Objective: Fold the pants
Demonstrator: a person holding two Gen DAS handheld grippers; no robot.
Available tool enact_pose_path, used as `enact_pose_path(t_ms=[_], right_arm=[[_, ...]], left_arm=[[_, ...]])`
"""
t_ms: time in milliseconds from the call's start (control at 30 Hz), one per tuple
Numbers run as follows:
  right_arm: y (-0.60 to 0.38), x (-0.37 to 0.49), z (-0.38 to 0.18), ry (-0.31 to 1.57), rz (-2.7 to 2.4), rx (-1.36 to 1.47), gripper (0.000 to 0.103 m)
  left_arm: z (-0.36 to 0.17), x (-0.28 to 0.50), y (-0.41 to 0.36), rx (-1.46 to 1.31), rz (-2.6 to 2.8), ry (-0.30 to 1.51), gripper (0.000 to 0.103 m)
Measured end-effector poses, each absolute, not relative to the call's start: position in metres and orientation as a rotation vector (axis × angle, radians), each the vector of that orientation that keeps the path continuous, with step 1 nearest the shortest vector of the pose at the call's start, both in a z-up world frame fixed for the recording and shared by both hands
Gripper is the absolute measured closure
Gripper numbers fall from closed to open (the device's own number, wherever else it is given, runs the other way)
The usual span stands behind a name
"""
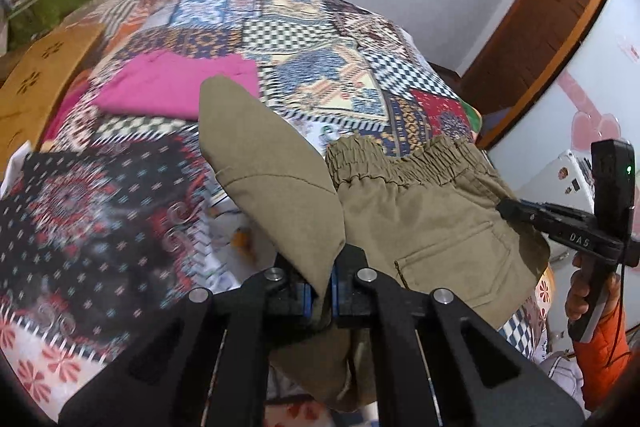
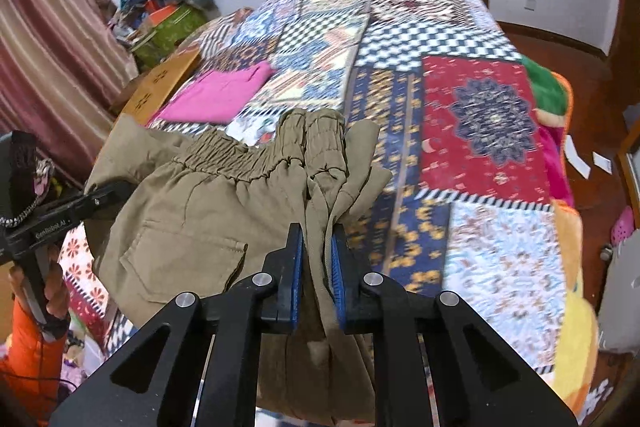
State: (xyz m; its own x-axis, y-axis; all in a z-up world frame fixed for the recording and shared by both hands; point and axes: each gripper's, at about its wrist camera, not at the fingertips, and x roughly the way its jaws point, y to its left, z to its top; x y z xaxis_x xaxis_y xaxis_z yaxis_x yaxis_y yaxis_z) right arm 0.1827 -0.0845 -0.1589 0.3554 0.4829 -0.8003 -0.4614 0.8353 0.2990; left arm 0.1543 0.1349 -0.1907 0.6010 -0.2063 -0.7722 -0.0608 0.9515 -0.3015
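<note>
Left gripper (image 1: 320, 297): clamped on a fold of the khaki pants (image 1: 420, 219), the cloth pinched between its blue pads.
Right gripper (image 2: 318, 281): clamped on a bunch of the same pants (image 2: 200, 219) near the waistband, with a drawstring hanging through the pads.
Pants: held up between the two grippers above the bed; the gathered elastic waistband (image 2: 240, 159) is uppermost and a back pocket (image 2: 180, 259) faces the right wrist camera.
Loose flap: one part of the pants (image 1: 260, 155) stands up past the left gripper, towards the far side of the bed.
Hands: each wrist view shows the other gripper at the frame edge, held by a hand (image 1: 588, 291) with an orange sleeve (image 2: 28, 347).
Bed: covered by a patchwork quilt (image 2: 480, 131) in many patterns.
On the quilt: a folded pink garment (image 1: 172, 87) lies flat beyond the pants, apart from them.
Beside the bed: a wooden board with flower cut-outs (image 1: 44, 75), and a heap of bags (image 2: 168, 11) near a striped curtain (image 2: 48, 59).
</note>
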Motion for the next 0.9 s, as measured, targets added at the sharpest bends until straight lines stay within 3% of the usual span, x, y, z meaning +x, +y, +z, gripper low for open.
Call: enact_pose_path(t_ms=[100, 200, 367, 600, 667, 767, 900], right_arm=[[-0.073, 0.177, -0.165, 1.065, 0.62, 0.016, 0.09], [-0.069, 0.178, -0.169, 1.086, 0.593, 0.008, 0.08], [-0.072, 0.182, -0.183, 1.156, 0.569, 0.003, 0.05], [-0.081, 0.189, -0.206, 1.248, 0.609, 0.09, 0.042], [-0.08, 0.189, -0.206, 1.249, 0.619, 0.087, 0.045], [-0.078, 0.185, -0.201, 1.217, 0.645, 0.073, 0.066], [-0.073, 0.18, -0.19, 1.162, 0.647, 0.036, 0.079]], left_arm=[[-0.198, 0.141, 0.148, -0.333, -0.065, 0.942, 0.097], [-0.21, 0.133, 0.157, -0.363, -0.05, 0.973, 0.097], [-0.218, 0.131, 0.154, -0.358, -0.039, 0.978, 0.097], [-0.222, 0.136, 0.151, -0.346, -0.033, 0.99, 0.097], [-0.223, 0.137, 0.152, -0.357, -0.031, 0.993, 0.097], [-0.221, 0.137, 0.153, -0.372, -0.028, 0.983, 0.097], [-0.211, 0.137, 0.151, -0.363, -0.028, 0.954, 0.097]])
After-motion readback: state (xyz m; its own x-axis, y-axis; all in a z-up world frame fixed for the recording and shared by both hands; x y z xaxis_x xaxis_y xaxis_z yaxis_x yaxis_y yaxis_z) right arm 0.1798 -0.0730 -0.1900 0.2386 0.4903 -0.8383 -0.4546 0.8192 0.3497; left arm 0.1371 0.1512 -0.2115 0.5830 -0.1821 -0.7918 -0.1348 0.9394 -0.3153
